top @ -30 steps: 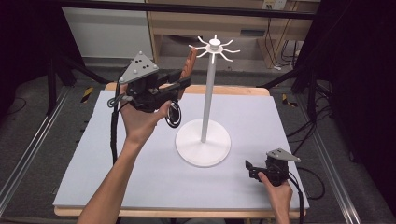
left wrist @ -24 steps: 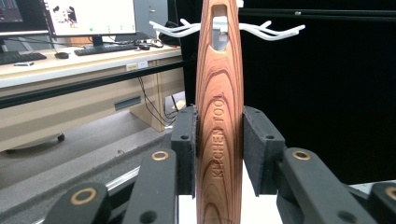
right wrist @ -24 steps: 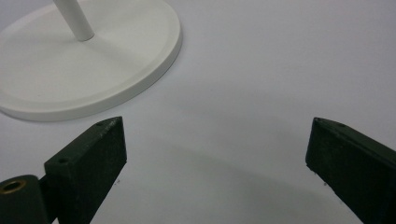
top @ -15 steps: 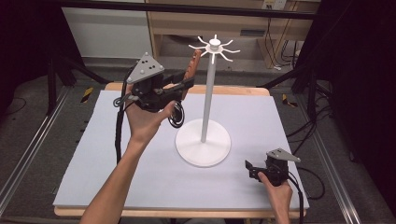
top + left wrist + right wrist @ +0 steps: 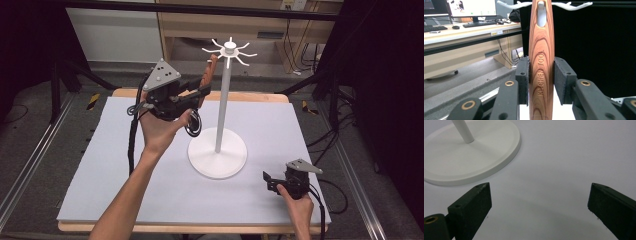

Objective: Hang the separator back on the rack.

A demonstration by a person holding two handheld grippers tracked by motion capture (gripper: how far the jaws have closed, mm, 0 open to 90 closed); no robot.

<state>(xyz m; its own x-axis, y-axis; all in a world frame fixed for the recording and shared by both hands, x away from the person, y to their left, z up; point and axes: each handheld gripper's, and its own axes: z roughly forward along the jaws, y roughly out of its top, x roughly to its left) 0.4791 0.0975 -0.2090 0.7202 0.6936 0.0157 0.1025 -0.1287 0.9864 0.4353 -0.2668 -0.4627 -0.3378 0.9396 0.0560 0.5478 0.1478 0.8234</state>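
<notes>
Grip first: the left gripper (image 5: 202, 90) has its jaws closed nearly all the way on the wooden handle (image 5: 541, 62) of a kitchen tool, the pads (image 5: 524, 80) pressing its two flanks, as the left gripper view shows. The handle stands upright between the jaws, its long axis running up and away from the gripper, with the words KITCHEN TOOL reading along it. Just beyond the pads, at the handle's top end, sits an oval hanging hole, and one white hook (image 5: 541, 7) of the rack shows through that hole. That relation decides the coming move: I judge the hole is at or onto the hook, so the handle has to settle down on it before the jaws can let go. Further out, the white rack (image 5: 220, 110) stands just to the right of the left gripper, its ring of hooks at the top and its round base (image 5: 217, 157) on the worktop (image 5: 125, 165).

The right gripper (image 5: 270, 181) rests well apart, low near the worktop's near right corner, jaws wide open and empty; the left is plainly the nearer one.

Against the earlier frames, the left gripper has risen and edged toward the hooks, carrying the handle's top closer to the ring; the right has not shifted.
</notes>
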